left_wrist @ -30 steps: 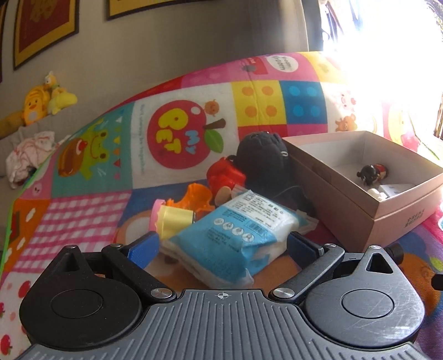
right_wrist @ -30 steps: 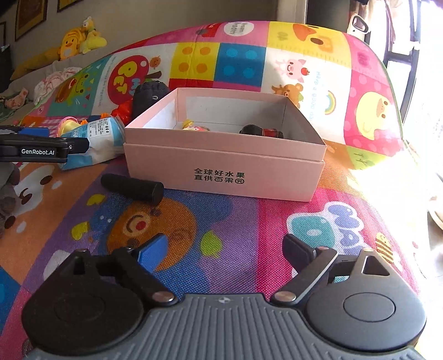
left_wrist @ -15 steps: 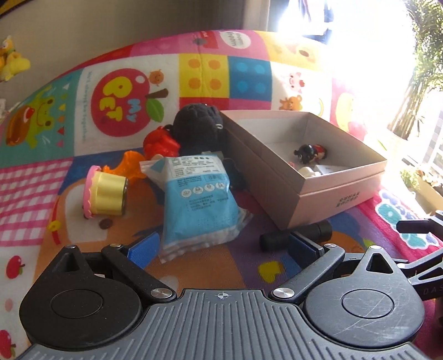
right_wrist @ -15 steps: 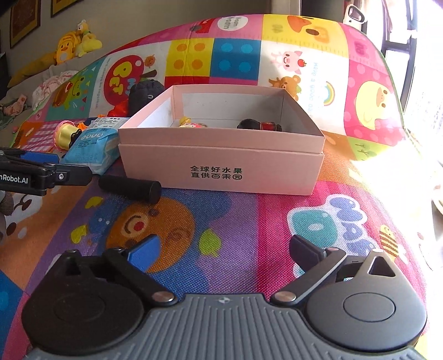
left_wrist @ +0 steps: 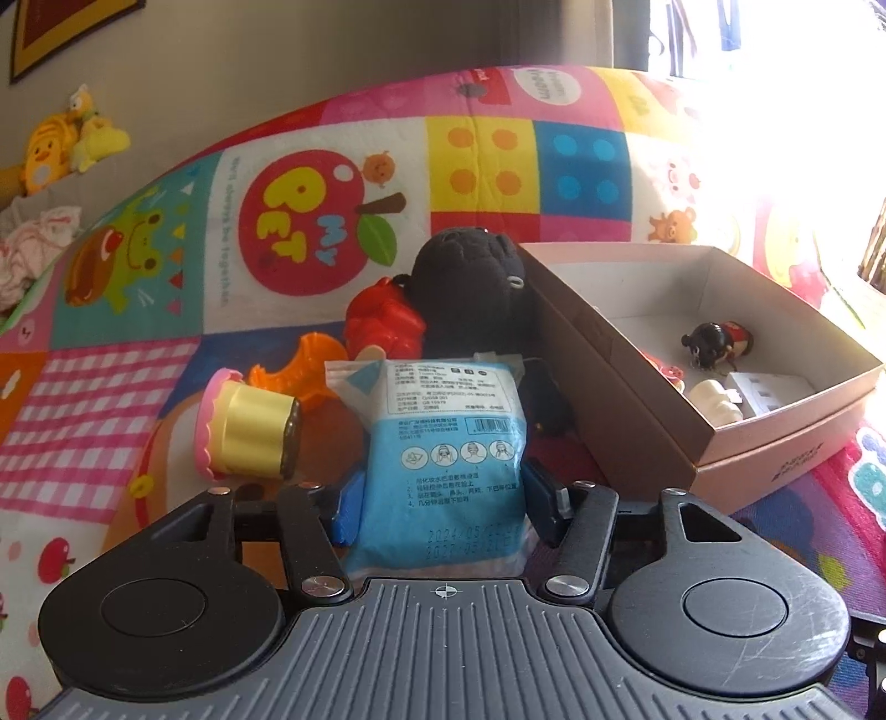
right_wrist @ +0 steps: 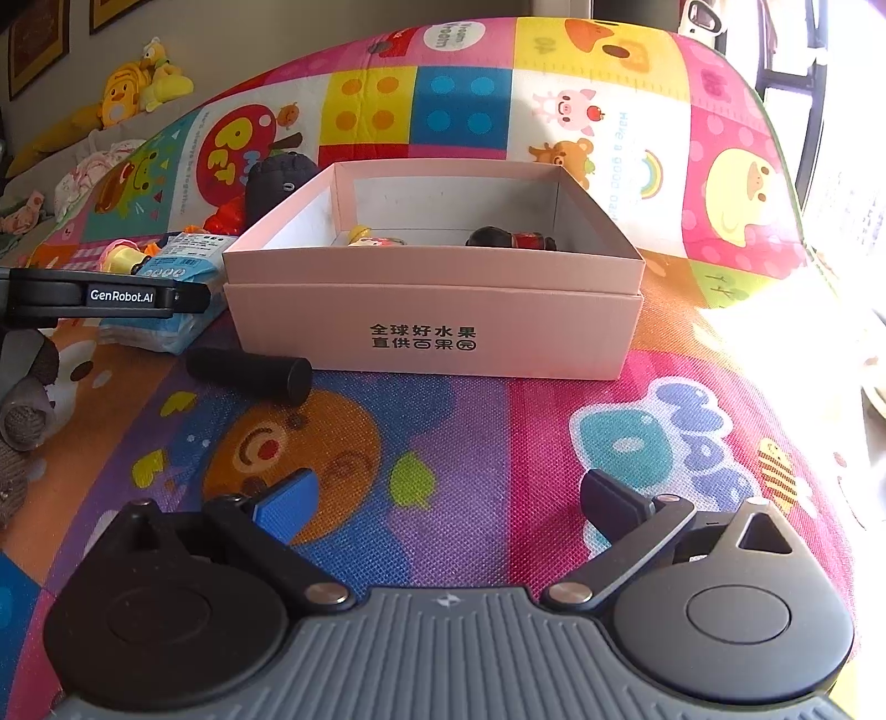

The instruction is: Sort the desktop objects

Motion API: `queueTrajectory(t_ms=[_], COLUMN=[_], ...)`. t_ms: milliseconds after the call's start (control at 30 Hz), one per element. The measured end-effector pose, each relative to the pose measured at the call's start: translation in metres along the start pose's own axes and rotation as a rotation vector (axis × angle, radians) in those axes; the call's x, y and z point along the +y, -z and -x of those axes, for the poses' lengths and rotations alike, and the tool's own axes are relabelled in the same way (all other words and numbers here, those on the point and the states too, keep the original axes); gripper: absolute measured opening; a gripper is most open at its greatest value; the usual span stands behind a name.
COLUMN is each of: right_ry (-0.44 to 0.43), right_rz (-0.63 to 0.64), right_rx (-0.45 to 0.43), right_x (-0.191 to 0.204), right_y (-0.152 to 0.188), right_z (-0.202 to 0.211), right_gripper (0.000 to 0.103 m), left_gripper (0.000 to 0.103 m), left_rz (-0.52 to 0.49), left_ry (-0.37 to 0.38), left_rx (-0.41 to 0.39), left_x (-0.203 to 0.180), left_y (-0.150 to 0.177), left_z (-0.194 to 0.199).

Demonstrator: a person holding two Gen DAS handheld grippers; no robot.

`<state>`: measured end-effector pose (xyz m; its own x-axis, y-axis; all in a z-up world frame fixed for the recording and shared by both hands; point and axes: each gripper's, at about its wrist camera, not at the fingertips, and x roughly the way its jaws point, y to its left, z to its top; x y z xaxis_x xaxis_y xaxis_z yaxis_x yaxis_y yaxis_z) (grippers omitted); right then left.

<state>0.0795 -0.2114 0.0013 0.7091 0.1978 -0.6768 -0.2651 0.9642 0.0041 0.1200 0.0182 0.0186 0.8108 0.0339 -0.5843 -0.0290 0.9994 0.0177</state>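
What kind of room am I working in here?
Probably a home living room or child's play area: the work surface is a colourful cartoon play mat, yellow plush toys sit on a ledge by the wall, and framed pictures hang above them.

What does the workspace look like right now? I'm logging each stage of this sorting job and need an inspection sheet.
Surface: colourful play mat.
Job's things: pink box open, small figures inside; blue packet; black cylinder in front of the box; yellow cup on its side; black pouch; red toy; orange toy.
Clutter: nothing seen.
Grippers: left gripper has just been closing, now pressing the blue packet; right gripper open, empty.
Cables: nothing seen.
Surroundings: plush toys, bright window.
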Motion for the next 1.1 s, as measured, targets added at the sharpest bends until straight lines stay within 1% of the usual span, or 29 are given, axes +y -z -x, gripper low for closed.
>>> queueTrajectory(t_ms=[133,267,300,400,467,533,567,667,767,900,1000,1067,1100], right_ry=[-0.003,-0.002,0.001,0.016,0.005,-0.037,-0.062,-0.141,-0.179,-0.193,-0.160,-0.119,-0.102], right_rz=[-0.001,0.001,0.003,0.038,0.085,0.109,0.111,0.080,0.045,-0.010,-0.024,-0.022,-0.025], right_rx=[-0.003,0.001,0.001,-0.017,-0.034,-0.034,-0.029,-0.003,0.030,0.088,0.084,0.080,0.087], right_x=[0.000,0.000,0.001,0.008,0.018,0.028,0.032,0.041,0.057,0.078,0.093,0.100,0.101], right_y=[0.000,0.001,0.000,0.000,-0.002,-0.008,-0.012,-0.026,-0.041,-0.055,-0.061,-0.064,-0.065], right_z=[0.001,0.000,0.000,0.003,0.007,0.009,0.009,0.004,-0.005,-0.018,-0.026,-0.031,-0.035], right_gripper=[0.101,0.101,0.101,0.101,0.101,0.100,0.100,0.098,0.097,0.097,0.097,0.097,0.094], left_gripper=[0.060,0.060,0.061,0.069,0.081,0.084,0.087,0.094,0.094,0.095,0.095,0.095,0.095], left_rz=[-0.002,0.015,0.025,0.026,0.015,0.017,0.024,0.039,0.046,0.032,0.026,0.031,0.036], left_ry=[-0.024,-0.014,-0.004,0.023,0.018,0.007,0.016,0.036,0.040,0.034,0.032,0.037,0.040], left_rx=[-0.004,0.006,0.011,0.016,0.012,0.016,0.028,0.025,0.030,0.020,0.013,0.011,0.012], left_x=[0.006,0.008,0.008,0.006,0.004,0.004,0.005,0.009,0.009,0.006,0.005,0.005,0.006], left_y=[0.020,0.045,0.051,0.062,0.067,0.070,0.071,0.071,0.072,0.073,0.074,0.075,0.075], left_z=[0.030,0.067,0.076,0.089,0.090,0.088,0.085,0.085,0.084,0.085,0.086,0.087,0.086])
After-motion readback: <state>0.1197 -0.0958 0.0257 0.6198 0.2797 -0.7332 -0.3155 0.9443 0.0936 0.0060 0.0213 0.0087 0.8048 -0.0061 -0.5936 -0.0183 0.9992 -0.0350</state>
